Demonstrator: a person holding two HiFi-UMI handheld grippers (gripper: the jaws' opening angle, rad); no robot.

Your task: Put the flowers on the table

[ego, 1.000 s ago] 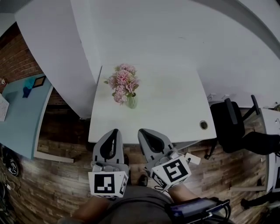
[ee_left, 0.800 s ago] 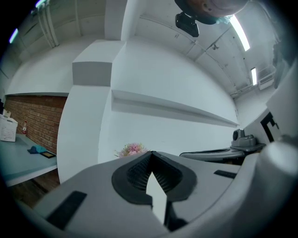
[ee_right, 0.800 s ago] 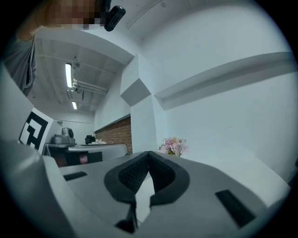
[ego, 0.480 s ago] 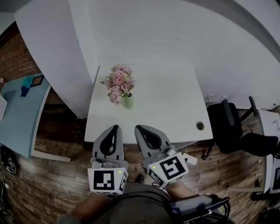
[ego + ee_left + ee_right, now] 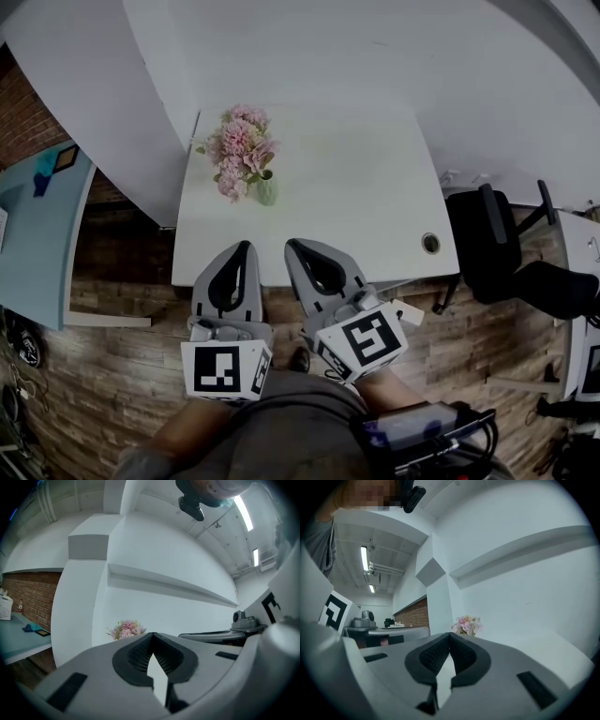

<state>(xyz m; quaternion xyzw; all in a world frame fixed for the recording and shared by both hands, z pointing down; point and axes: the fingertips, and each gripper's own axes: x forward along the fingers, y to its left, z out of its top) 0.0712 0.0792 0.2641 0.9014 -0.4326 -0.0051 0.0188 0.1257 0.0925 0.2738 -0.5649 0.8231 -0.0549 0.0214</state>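
A bunch of pink flowers (image 5: pixel 239 150) stands upright in a small pale green vase (image 5: pixel 266 192) on the left part of the white table (image 5: pixel 366 197). The left gripper (image 5: pixel 240 249) and the right gripper (image 5: pixel 294 247) are held side by side at the table's front edge, well short of the vase. Both are shut with nothing between the jaws. In the left gripper view the flowers (image 5: pixel 125 629) show just above the closed left gripper (image 5: pixel 152 635). In the right gripper view the flowers (image 5: pixel 467 624) stand beyond the closed right gripper (image 5: pixel 450 635).
A round cable hole (image 5: pixel 430 243) sits near the table's front right corner. A black office chair (image 5: pixel 511 272) stands to the right, and a light blue tabletop (image 5: pixel 37 234) lies to the left. White walls run behind the table; the floor is wood plank.
The head view has shifted, so the table and flowers sit a little higher and further left in the frame. Both grippers stay shut and side by side at the table's front edge.
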